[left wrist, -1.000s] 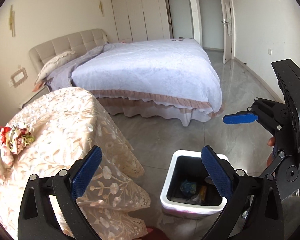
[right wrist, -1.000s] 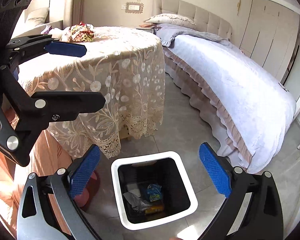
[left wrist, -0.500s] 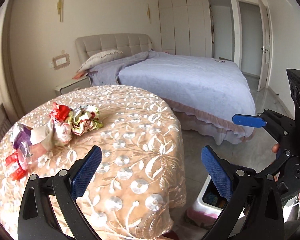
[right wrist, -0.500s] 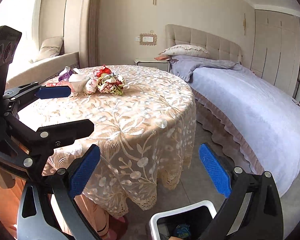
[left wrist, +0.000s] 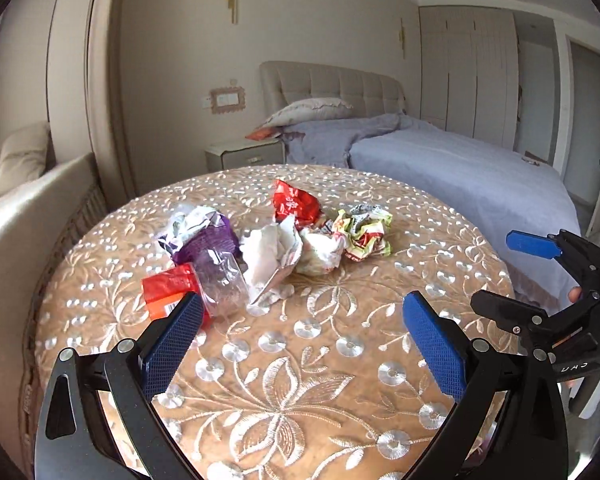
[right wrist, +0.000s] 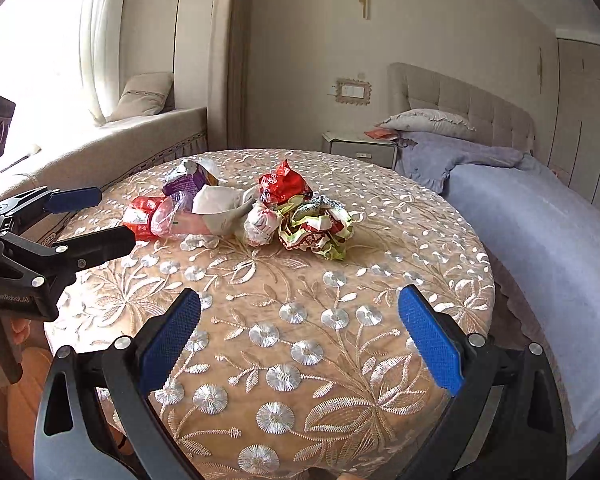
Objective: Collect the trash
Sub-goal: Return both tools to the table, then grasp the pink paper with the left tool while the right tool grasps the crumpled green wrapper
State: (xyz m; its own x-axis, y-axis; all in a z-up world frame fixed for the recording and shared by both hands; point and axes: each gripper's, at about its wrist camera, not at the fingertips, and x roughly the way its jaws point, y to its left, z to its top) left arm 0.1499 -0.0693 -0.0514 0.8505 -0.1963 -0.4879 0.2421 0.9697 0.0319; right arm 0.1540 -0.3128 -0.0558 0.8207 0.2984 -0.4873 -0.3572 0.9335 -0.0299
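A heap of crumpled wrappers lies on the round table with its embroidered cloth. In it are a red wrapper, a green-and-red wrapper, white paper, a purple packet and a clear plastic bag over a red pack. My left gripper is open above the table's near side, short of the heap, nothing between its fingers. My right gripper is open too, also short of the heap: the green-and-red wrapper and red wrapper lie ahead. Each gripper shows at the other view's edge.
A bed with a lilac cover stands to the right of the table, a nightstand behind it. A cushioned window seat runs along the left. Wardrobe doors line the far wall. No bin shows.
Both views have swung up from the white bin on the floor to the tabletop. The trash heap now lies straight ahead and closer. Both grippers stayed open.
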